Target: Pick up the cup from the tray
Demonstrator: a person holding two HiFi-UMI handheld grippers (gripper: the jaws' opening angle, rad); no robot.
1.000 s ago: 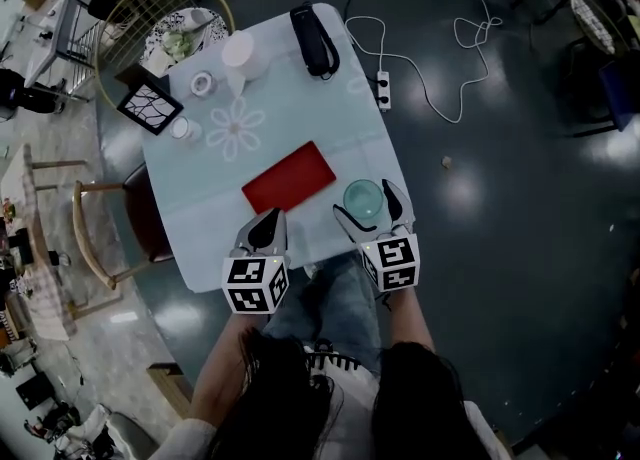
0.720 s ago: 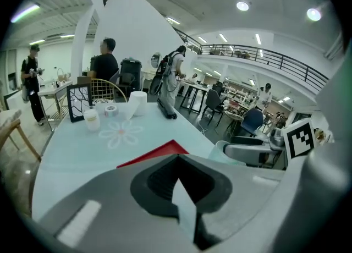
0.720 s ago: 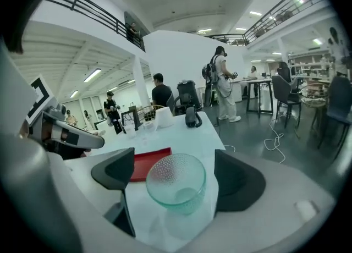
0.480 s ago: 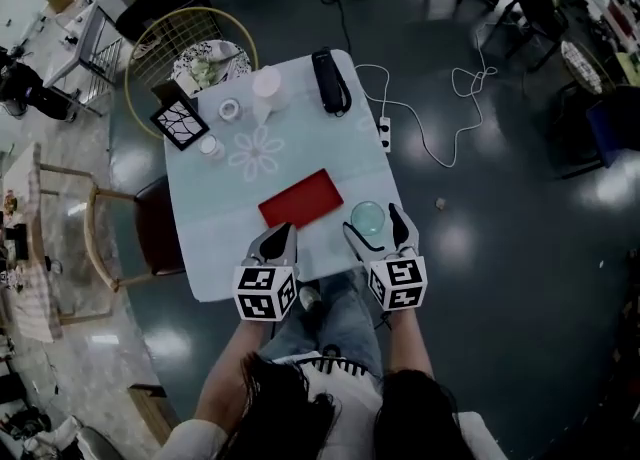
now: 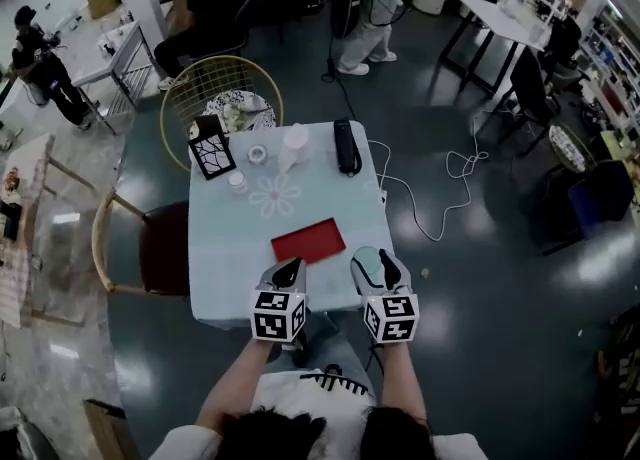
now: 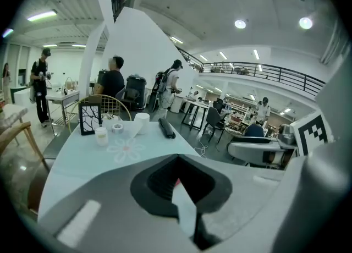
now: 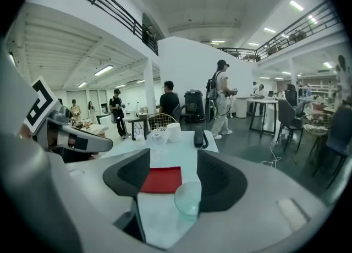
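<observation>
The translucent green cup (image 5: 364,260) stands on the pale table (image 5: 230,248) near its front edge, just right of the flat red tray (image 5: 308,242), not on it. My right gripper (image 5: 373,270) hovers over the cup. In the right gripper view the cup (image 7: 188,198) shows between the jaws, against the right pad and well apart from the left one. The right gripper (image 7: 173,161) is open; its jaws have just been closing. The red tray (image 7: 161,180) lies beyond. My left gripper (image 5: 290,270) hangs shut and holding nothing at the tray's near left corner, seen shut in its own view (image 6: 177,161).
At the table's far end are a black case (image 5: 345,146), a white roll (image 5: 295,143), a tape ring (image 5: 257,154), a small jar (image 5: 237,181) and a framed picture (image 5: 211,156). A wire chair (image 5: 222,88) stands behind, a wooden chair (image 5: 140,248) at the left, a cable (image 5: 440,203) on the floor.
The head view has pulled back, so the table looks smaller. Both grippers have lifted above the table's front edge. The right jaws have narrowed around the cup's position; the cup stays on the table.
</observation>
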